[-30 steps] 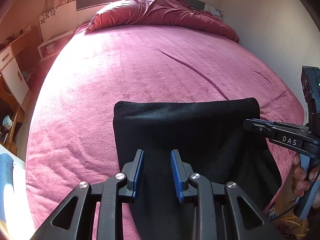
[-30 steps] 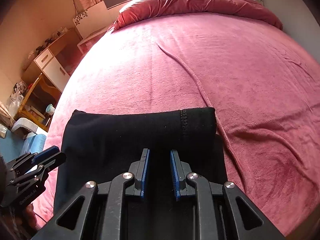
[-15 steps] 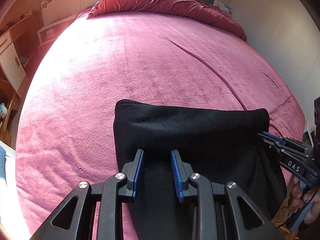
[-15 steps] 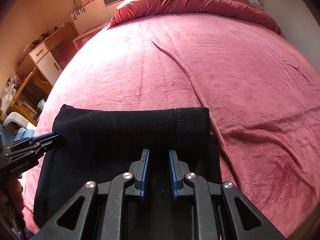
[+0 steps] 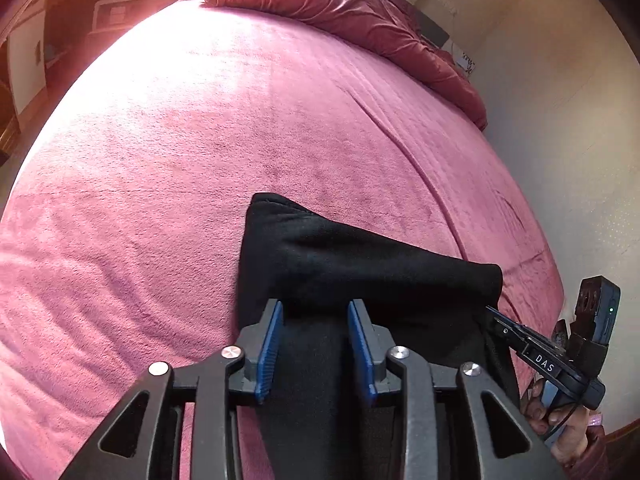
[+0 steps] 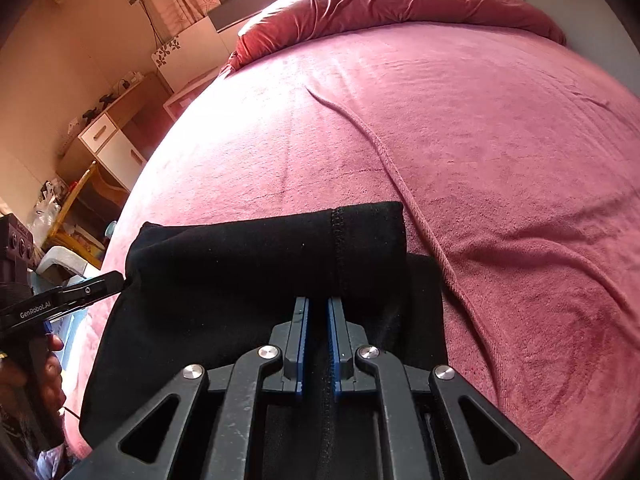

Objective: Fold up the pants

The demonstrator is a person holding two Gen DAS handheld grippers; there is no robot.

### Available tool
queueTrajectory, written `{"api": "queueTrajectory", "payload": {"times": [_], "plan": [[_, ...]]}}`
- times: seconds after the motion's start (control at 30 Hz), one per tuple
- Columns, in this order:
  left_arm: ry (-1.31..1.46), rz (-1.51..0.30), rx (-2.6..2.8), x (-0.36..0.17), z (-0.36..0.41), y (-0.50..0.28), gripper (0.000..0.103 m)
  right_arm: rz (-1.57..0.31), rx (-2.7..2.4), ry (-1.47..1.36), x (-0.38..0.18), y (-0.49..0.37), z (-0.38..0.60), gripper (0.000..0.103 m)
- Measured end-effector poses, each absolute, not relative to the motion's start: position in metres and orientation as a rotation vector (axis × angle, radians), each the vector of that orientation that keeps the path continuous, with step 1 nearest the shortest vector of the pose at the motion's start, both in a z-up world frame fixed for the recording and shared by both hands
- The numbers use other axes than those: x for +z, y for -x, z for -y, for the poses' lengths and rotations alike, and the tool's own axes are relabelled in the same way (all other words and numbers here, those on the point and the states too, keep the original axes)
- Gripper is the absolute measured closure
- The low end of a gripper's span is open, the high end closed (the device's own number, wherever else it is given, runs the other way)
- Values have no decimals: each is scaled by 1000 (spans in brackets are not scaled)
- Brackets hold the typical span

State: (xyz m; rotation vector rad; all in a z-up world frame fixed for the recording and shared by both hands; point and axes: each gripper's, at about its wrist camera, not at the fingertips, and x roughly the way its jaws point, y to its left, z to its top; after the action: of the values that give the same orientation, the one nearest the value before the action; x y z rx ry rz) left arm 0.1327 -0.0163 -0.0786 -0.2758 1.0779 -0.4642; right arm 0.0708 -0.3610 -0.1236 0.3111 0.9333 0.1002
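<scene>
A pair of soft black fabric pants [image 5: 360, 264] lies on a wide bed covered in a fuzzy pink blanket [image 5: 200, 152], held up by two hand-held tools. The left tool [image 5: 315, 312], black with blue-lined fingers, pinches the pants near one end of a raised fold; cloth fills the gap between its fingers. The right tool [image 6: 319, 308], built the same way, is pressed nearly together on the fabric just beside a stitched seam. The fold runs as a thick rolled edge just ahead of both tools, with the rest of the pants hanging down beneath them toward the bed's near edge. From the left tool's camera, the right tool [image 5: 490, 312] touches the far end of the fold. A crumpled dark red quilt [image 6: 392, 4] sits well beyond the tools at the head of the bed.
</scene>
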Motion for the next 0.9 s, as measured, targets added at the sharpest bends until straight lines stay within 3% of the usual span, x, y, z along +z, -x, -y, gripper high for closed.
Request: {"api": "queueTrajectory", "payload": {"times": [0.03, 0.07, 0.27, 0.33, 0.37, 0.4, 0.43, 0.83, 0.9], "plan": [[284, -1070, -469, -78, 11, -127, 45, -932, 105, -307, -124, -69, 361, 95], [294, -1070, -477, -79, 6, -123, 40, -930, 110, -305, -124, -65, 361, 95], [312, -1114, -547, -98, 0, -96, 37, -925, 86, -271, -125, -44, 367, 87], [320, -1127, -575, -104, 3, -88, 29, -928, 83, -282, -128, -36, 374, 84], [319, -1125, -590, -105, 6, -85, 28, -937, 60, -274, -130, -32, 377, 64], [314, -1126, -599, -107, 10, -82, 28, -950, 36, -274, -133, -28, 382, 35], [302, -1128, -602, -109, 14, -79, 24, -961, 15, -282, -137, -24, 386, 28], [417, -1224, -636, -142, 23, -102, 23, -1014, 243, -640, -186, -20, 420, 30], [423, -1227, -650, -142, 23, -102, 28, -1007, 276, -664, -188, -19, 421, 39]]}}
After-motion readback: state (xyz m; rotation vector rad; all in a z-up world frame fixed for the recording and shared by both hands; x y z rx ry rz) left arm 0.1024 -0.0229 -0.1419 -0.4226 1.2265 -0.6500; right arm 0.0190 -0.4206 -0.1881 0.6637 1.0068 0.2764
